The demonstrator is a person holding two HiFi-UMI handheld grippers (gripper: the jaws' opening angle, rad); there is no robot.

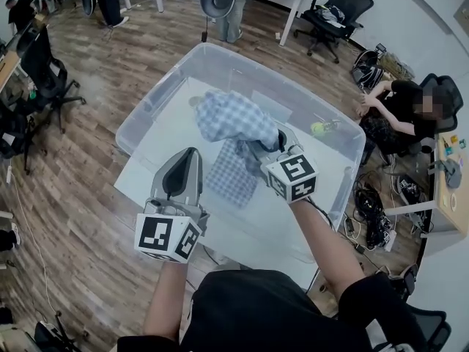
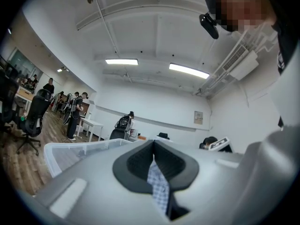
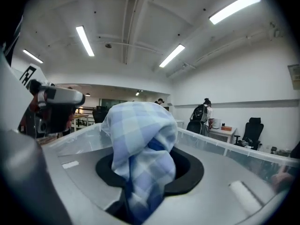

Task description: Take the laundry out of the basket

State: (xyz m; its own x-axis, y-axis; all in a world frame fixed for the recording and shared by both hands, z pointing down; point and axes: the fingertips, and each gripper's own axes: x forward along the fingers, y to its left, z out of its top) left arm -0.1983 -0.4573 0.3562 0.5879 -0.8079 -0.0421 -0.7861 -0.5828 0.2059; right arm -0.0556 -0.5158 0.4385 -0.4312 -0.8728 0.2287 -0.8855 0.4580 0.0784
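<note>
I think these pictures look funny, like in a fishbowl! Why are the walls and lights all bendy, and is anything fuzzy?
Left gripper view: a wide lens curves the ceiling lights and blackens the corners; the left gripper, up close, looks soft. Right gripper view: same bending, a light strip glares; the checked cloth is fairly sharp. Head view: the clear basket has a bowed rim.

grey left claw (image 1: 192, 154), right claw (image 1: 275, 144) (black tee (image 1: 267, 306))
</note>
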